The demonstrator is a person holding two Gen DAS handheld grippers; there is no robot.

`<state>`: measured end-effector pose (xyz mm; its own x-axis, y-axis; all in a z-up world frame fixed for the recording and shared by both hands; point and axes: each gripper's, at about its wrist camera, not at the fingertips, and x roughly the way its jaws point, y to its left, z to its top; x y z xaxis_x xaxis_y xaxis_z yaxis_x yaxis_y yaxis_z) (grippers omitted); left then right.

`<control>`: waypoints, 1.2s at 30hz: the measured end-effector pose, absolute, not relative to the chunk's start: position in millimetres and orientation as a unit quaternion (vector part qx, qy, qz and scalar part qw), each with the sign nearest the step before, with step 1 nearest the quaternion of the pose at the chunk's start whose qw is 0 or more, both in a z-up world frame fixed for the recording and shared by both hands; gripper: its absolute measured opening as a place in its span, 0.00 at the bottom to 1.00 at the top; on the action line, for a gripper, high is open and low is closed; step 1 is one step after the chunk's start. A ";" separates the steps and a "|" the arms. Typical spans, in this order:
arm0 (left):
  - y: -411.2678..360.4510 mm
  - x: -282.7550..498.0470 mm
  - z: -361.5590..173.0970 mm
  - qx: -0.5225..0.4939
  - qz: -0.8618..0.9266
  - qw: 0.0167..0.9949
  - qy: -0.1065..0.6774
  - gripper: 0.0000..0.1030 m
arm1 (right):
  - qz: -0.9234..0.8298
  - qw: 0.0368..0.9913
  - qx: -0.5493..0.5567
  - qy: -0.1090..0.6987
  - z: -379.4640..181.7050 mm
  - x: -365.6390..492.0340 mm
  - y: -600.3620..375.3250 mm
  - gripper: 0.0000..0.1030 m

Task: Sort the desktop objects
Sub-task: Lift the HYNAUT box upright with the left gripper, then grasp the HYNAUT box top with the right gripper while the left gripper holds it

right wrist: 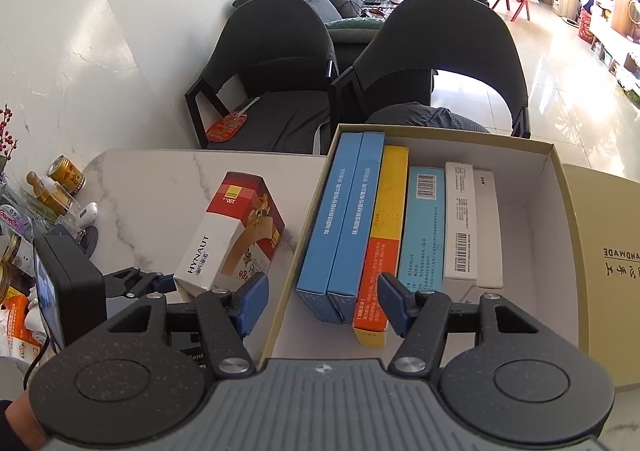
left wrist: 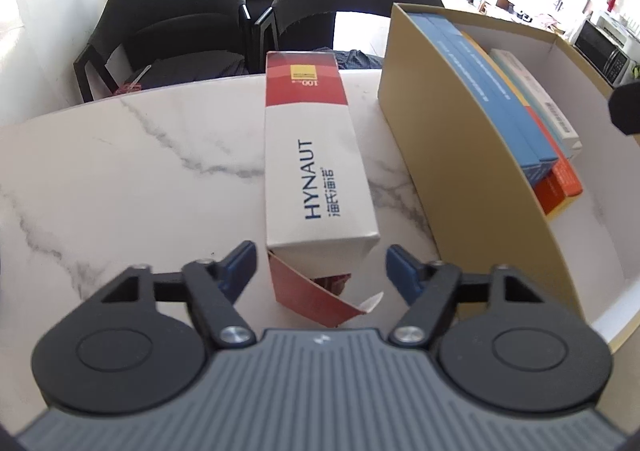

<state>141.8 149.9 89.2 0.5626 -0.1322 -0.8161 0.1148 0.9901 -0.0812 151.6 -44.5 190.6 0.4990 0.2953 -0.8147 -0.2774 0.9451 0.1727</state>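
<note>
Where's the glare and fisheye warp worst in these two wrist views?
Left wrist: room at top right blown out; marble table edge bows, HYNAUT box stays sharp. Right wrist: glare on the floor; tan storage box walls curve, corners vignetted.

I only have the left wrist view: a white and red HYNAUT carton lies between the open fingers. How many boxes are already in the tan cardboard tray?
Observer: Six slim boxes stand on edge in the tan cardboard tray: two blue boxes, a yellow and orange box, a light blue box and two white boxes.
Operator: Any room left?
Observer: Yes, the tray's right part is bare.
Operator: And the right gripper?
Observer: The right gripper is open and empty, over the tray's near left corner.
</note>
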 end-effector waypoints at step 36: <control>147.3 42.8 130.3 -0.057 -0.034 0.885 0.461 0.86 | 0.222 0.779 0.065 0.583 152.9 154.5 40.1 0.67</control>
